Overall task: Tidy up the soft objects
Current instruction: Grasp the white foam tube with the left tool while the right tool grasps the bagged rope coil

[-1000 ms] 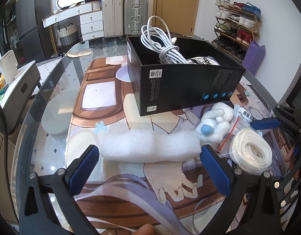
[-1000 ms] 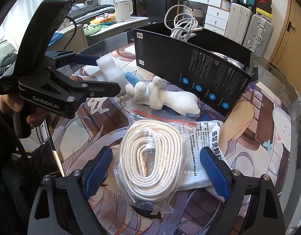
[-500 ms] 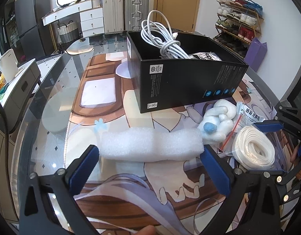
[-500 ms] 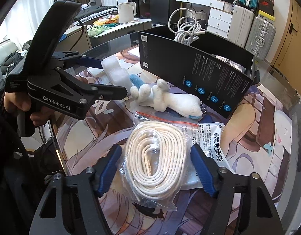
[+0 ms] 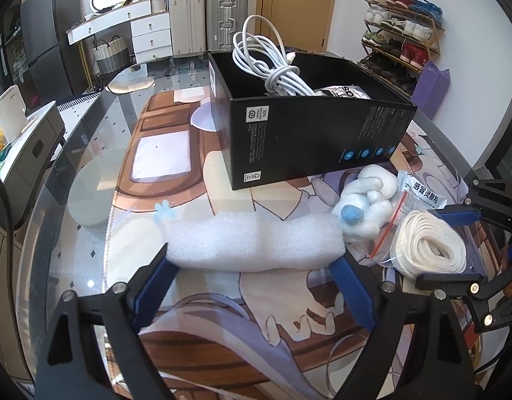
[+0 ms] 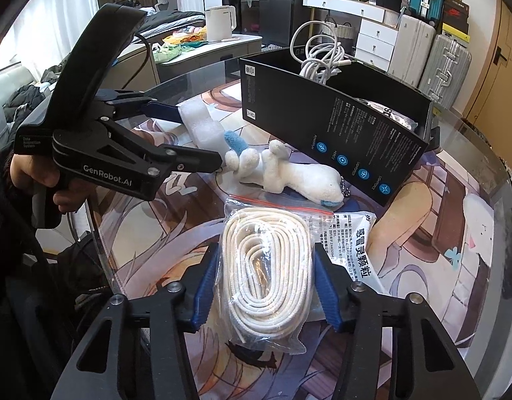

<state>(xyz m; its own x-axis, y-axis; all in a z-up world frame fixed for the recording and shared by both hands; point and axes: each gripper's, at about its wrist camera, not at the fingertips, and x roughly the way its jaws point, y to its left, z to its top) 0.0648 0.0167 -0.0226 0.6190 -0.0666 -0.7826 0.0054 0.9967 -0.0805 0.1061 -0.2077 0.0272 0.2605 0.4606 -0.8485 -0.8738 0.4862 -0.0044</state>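
A white foam roll lies on the printed mat, and my left gripper has its blue pads against both ends of it. It also shows in the right wrist view. My right gripper is shut on a clear bag of coiled white rope, which also shows in the left wrist view. A white plush toy with blue tips lies between the foam and the rope. A black box behind them holds a white cable.
A white medicine packet lies under the rope bag's right side. The round glass table's rim curves along the left. A kettle, drawers and suitcases stand beyond the table.
My right gripper has closed in from wide open onto the rope bag. My left gripper has closed onto the ends of the foam roll.
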